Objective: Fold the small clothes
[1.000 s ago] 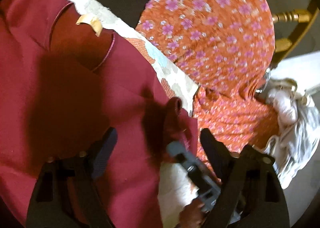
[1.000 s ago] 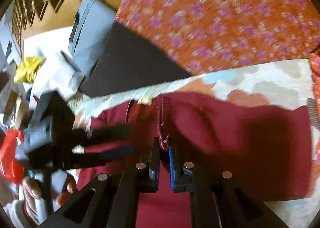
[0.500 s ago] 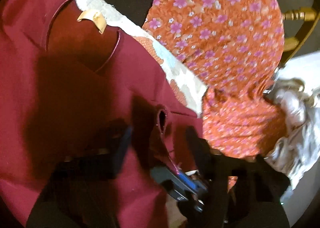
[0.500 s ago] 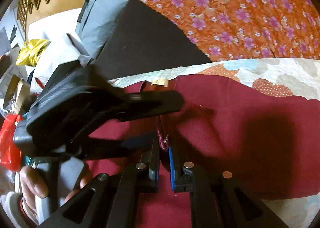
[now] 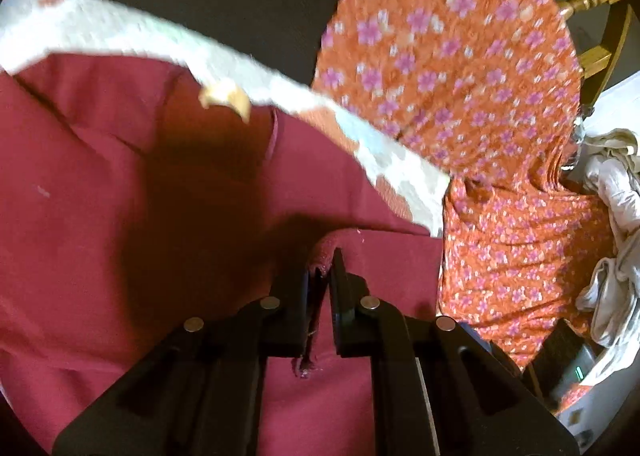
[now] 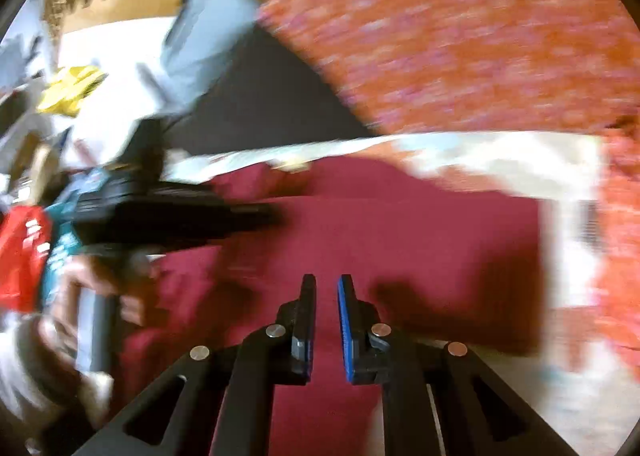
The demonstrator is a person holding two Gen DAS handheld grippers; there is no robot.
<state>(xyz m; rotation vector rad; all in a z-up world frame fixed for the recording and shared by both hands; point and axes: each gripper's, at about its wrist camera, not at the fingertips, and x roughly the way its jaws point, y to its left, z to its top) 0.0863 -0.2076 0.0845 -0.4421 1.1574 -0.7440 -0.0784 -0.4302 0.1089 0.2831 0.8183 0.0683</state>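
Left wrist view
Garment: a dark red garment (image 5: 120, 216) lies spread on a pale patterned cloth (image 5: 256, 76), filling the lower left of the view.
Neck label: a small tan label (image 5: 224, 98) sits at the garment's far edge, just beside the pale cloth.
Left tongs: the left tongs (image 5: 322, 276) have just been closing, and their jaws now pinch a raised hemmed fold of the garment at its near right part.
Floral fabric: an orange fabric with pink flowers (image 5: 460, 76) hangs beyond the garment's right edge, past the pale cloth.
Chair: a wooden chair frame (image 5: 592, 0) shows behind the floral fabric.
White heap: crumpled whitish cloth (image 5: 612, 216) lies to the right of the floral fabric.

Right wrist view (blurred)
Garment: the same dark red garment (image 6: 400, 224) lies across the middle of the view on the pale cloth (image 6: 500, 152).
Right tongs: the right tongs (image 6: 326, 284) hang over the garment's near part; the jaws stand narrow with a slim gap, and I cannot tell whether any cloth is caught between them.
Left tongs: they reach (image 6: 264, 216) onto the garment's left part, held by a hand (image 6: 104, 288) below them.
Red item: a red object (image 6: 20, 256) sits left of that hand; too blurred to identify.
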